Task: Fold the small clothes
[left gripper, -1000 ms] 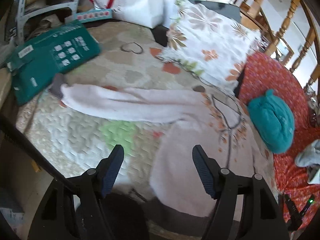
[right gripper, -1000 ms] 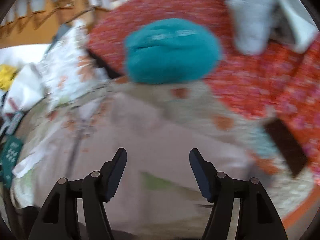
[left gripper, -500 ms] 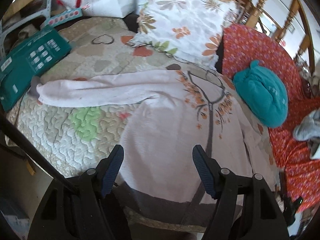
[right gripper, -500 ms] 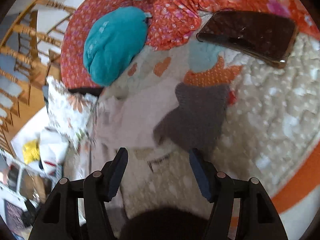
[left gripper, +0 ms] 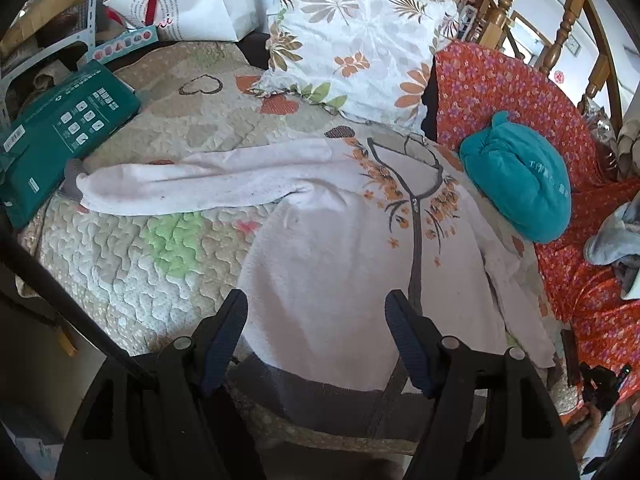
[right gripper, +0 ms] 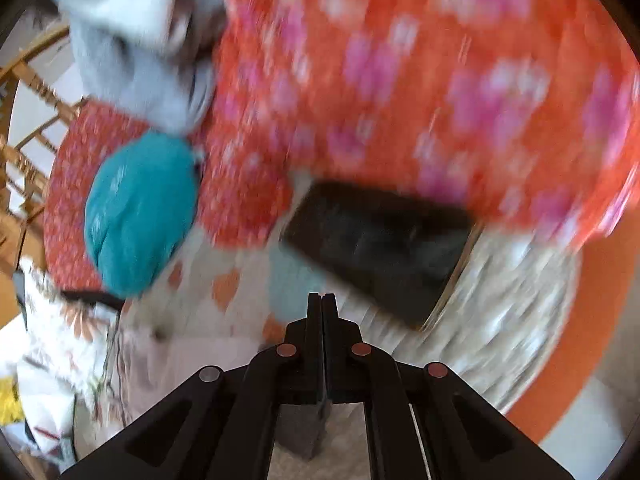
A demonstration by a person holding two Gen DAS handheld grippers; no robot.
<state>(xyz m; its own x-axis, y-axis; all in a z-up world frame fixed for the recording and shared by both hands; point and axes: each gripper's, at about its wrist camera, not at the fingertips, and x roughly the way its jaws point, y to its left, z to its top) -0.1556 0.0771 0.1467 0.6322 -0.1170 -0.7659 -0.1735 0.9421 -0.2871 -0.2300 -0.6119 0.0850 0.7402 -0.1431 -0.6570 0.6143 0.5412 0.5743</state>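
Note:
A small pale pink zip-up sweater (left gripper: 340, 248) with orange flowers and a grey hem lies spread on the quilted bed. Its left sleeve (left gripper: 192, 188) stretches out to the left, ending in a grey cuff. My left gripper (left gripper: 316, 316) is open and empty, hovering over the sweater's lower body. In the blurred right wrist view my right gripper (right gripper: 322, 304) is shut, with grey cuff fabric (right gripper: 300, 428) of the right sleeve pinched under the jaws. The pink sweater (right gripper: 160, 364) trails to the left there.
A teal folded garment (left gripper: 520, 188) (right gripper: 140, 208) lies on the orange floral spread (left gripper: 520, 92). A floral pillow (left gripper: 352, 56), a green box (left gripper: 64, 124) and a white bag (left gripper: 192, 4) stand behind. A black phone (right gripper: 380, 244) lies near my right gripper. A grey garment (right gripper: 132, 48) lies beyond.
My right gripper has closed on the grey sleeve cuff and swung toward the phone. My left gripper has drawn back and shifted right over the sweater's body, staying open.

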